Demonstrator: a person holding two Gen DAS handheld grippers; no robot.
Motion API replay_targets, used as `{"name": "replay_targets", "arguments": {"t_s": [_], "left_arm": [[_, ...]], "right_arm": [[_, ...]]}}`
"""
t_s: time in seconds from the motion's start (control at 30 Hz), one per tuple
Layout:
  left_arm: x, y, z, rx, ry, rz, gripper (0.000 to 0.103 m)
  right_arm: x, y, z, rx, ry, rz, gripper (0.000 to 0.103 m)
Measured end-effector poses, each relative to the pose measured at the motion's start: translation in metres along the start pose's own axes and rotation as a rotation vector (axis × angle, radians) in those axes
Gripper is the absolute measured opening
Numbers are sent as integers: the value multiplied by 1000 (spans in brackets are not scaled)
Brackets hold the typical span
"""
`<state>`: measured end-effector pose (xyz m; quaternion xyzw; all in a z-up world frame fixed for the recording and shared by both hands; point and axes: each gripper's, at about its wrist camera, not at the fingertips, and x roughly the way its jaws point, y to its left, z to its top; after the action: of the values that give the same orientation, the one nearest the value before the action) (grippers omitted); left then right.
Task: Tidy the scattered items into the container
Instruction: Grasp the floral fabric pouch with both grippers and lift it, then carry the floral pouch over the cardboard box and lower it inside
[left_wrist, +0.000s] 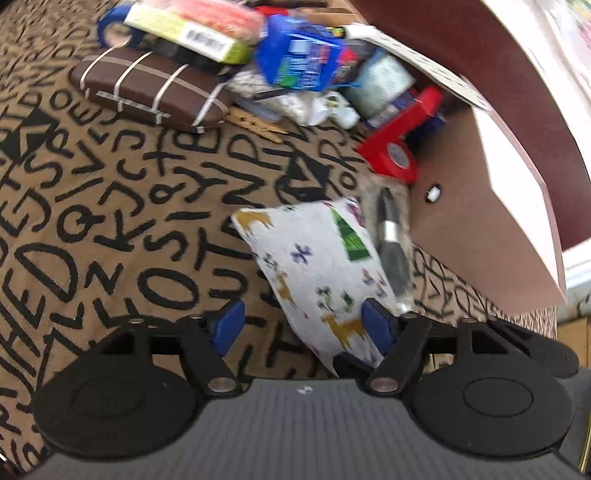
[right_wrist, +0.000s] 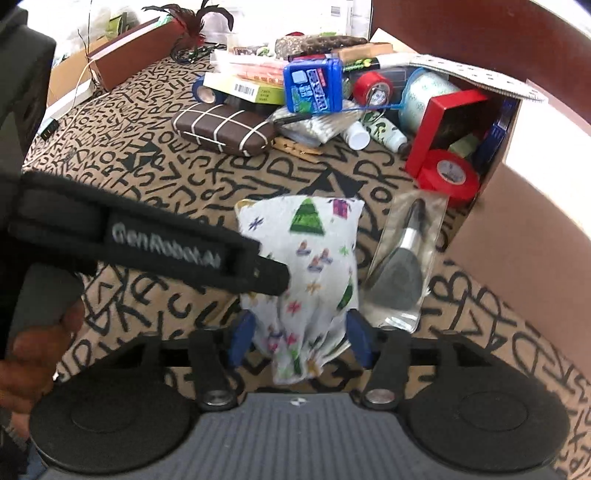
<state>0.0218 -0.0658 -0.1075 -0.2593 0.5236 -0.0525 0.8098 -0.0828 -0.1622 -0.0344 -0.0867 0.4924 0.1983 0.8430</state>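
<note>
- My white fabric pouch (right_wrist: 306, 266), printed with green trees, reindeer and stars, lies slanted on the lettered cloth.
- The makeup brush in its clear sleeve (right_wrist: 402, 262) lies just beside it.
- The cardboard box (right_wrist: 491, 206) lies tipped on its side, red tape roll (right_wrist: 452, 173) at its mouth.

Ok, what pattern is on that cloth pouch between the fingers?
White with Christmas prints: green trees, gold reindeer, small snowflakes on the pouch. Clearest in the right wrist view.

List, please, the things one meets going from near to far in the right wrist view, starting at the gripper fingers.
Right gripper → printed fabric pouch → brown striped case → blue gum pack
</note>
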Motion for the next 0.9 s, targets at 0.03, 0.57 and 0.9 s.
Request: {"name": "replay_targets", "arguments": {"t_s": [0.03, 0.57, 0.9], "left_arm": [[4, 3, 4, -24, 13, -2, 79], [34, 1, 28, 8, 71, -62, 84], [17, 1, 14, -30, 72, -121, 53]], "right_arm": [[3, -1, 2, -1, 0, -7, 63], [41, -8, 20, 6, 77, 13, 77], [27, 1, 16, -9, 99, 16, 59]]}}
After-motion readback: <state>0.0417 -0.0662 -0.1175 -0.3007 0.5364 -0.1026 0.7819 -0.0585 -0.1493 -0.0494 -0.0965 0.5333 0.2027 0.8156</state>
